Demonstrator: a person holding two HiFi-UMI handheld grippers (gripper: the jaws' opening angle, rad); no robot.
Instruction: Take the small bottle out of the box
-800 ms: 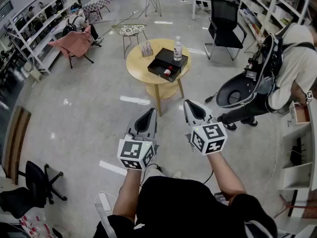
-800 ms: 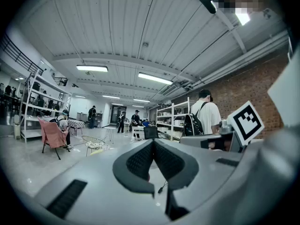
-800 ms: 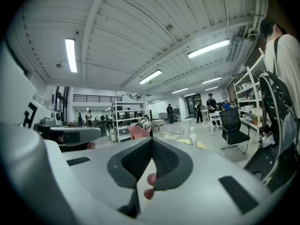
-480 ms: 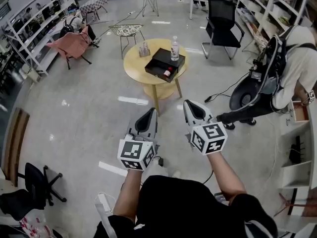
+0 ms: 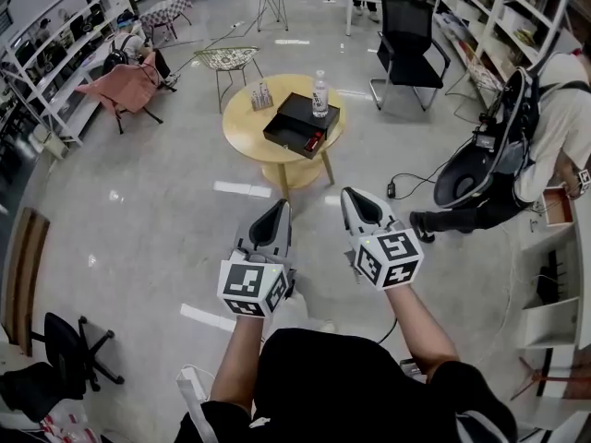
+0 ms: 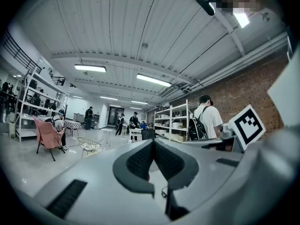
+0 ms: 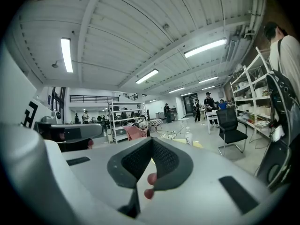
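A black open box [image 5: 294, 121] lies on a round wooden table [image 5: 249, 123] far ahead of me in the head view. The small bottle [image 5: 312, 140], red and white, lies inside the box near its right end. A clear water bottle [image 5: 319, 95] stands behind the box. My left gripper [image 5: 274, 218] and right gripper [image 5: 358, 205] hover side by side in front of my body, well short of the table. Both are shut with nothing between the pads, as the left gripper [image 6: 153, 142] and right gripper [image 7: 151, 140] views also show.
A person with a backpack [image 5: 540, 127] bends over at the right beside white shelves [image 5: 503, 21]. A black office chair [image 5: 410, 33] stands behind the table, with a wire chair [image 5: 229, 59] and a pink chair [image 5: 120, 83] to the left. Another black chair [image 5: 66, 340] sits at lower left.
The table with the box has drifted a little to the left in the head view. Both grippers keep the same place and stay shut.
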